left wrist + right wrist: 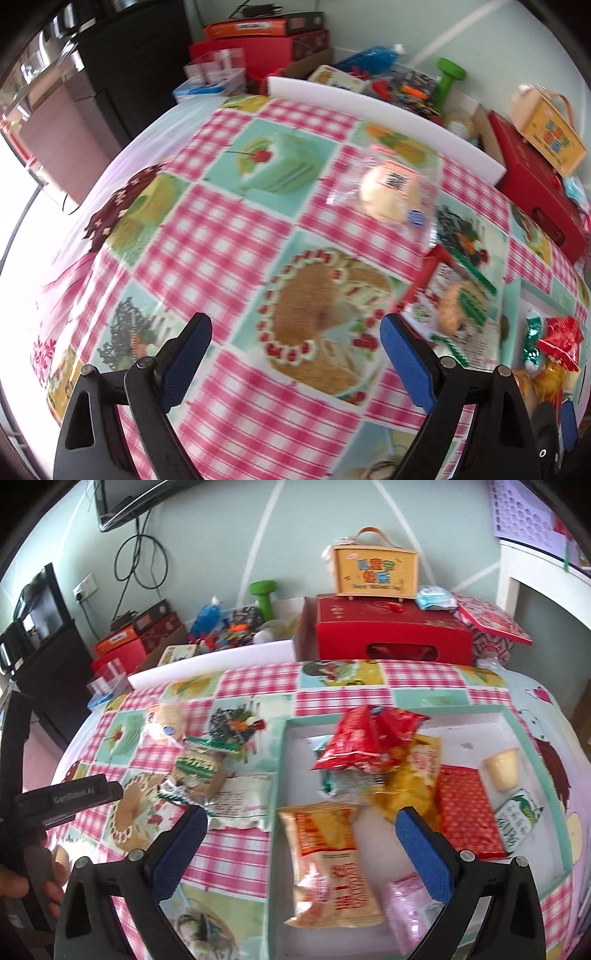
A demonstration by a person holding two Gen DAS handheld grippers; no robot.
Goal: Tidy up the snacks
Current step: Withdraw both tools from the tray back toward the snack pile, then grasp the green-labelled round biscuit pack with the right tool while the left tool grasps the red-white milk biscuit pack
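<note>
My left gripper (295, 332) is open and empty above the checked tablecloth (229, 240). A wrapped round bun (391, 192) lies ahead to its right, and a green-striped cookie pack (458, 302) lies nearer on the right. My right gripper (301, 825) is open and empty over a mint-rimmed white tray (406, 710) holding several snack packs: an orange pack (328, 856), a red bag (369, 738), a yellow bag (413, 782) and a red flat pack (469, 812). The bun (168, 718) and the cookie pack (199, 771) lie left of the tray.
A red box (391, 631) with a yellow carry box (375, 572) on it stands behind the table. A white foam board (388, 110) lines the far edge, with cartons, a green dumbbell (264, 600) and clutter behind. The left hand-held gripper's body (70, 797) shows at far left.
</note>
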